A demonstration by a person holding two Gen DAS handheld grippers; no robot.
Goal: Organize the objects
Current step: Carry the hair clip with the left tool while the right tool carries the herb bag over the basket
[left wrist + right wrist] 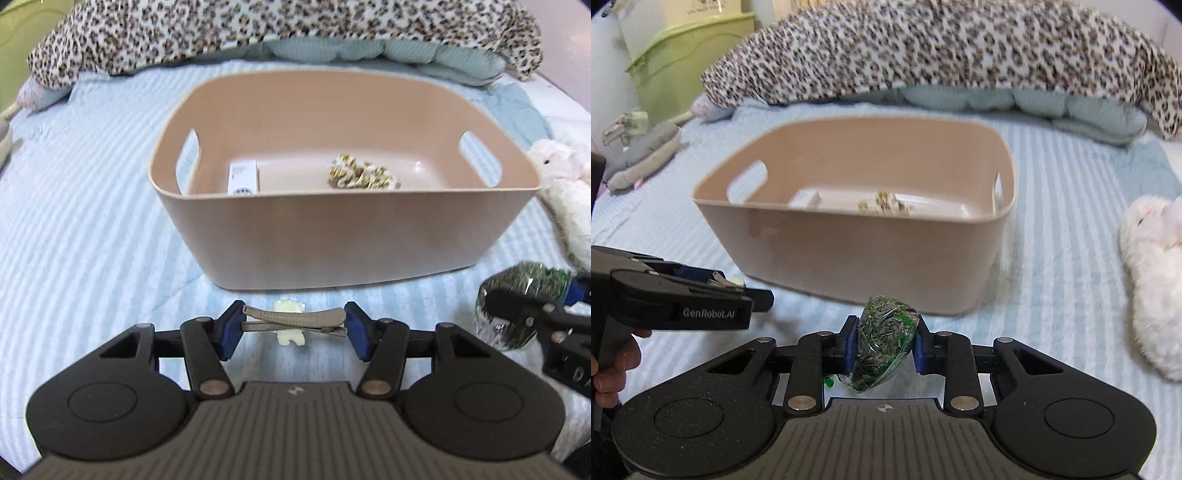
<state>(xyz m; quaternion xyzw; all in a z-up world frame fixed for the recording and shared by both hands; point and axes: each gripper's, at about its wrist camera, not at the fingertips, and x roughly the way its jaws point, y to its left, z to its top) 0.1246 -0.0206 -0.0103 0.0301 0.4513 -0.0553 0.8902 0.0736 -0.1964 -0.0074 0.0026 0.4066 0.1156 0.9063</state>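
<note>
Clamped end to end in the left gripper [294, 325], a metal hair clip [294, 320] sits low centre — lifted for the beige bin [343, 236] ahead. Lower centre of the other view, the right gripper [884, 345] squeezes a green-flecked packet [884, 347] — likewise bin-bound, I judge.

Beige bin [343, 236] w/ cut-out handles sits upright on the striped bed; inside, a white box [243, 179] at left and a leopard-print scrunchie [364, 176] at right, apart. In front of the bin, a metal hair clip [294, 320] w/ a pale charm lies crosswise, pinched end to end btwn blue pads. To its right, a clear packet [882, 347] of green bits is squeezed at its sides, tilted.
</note>
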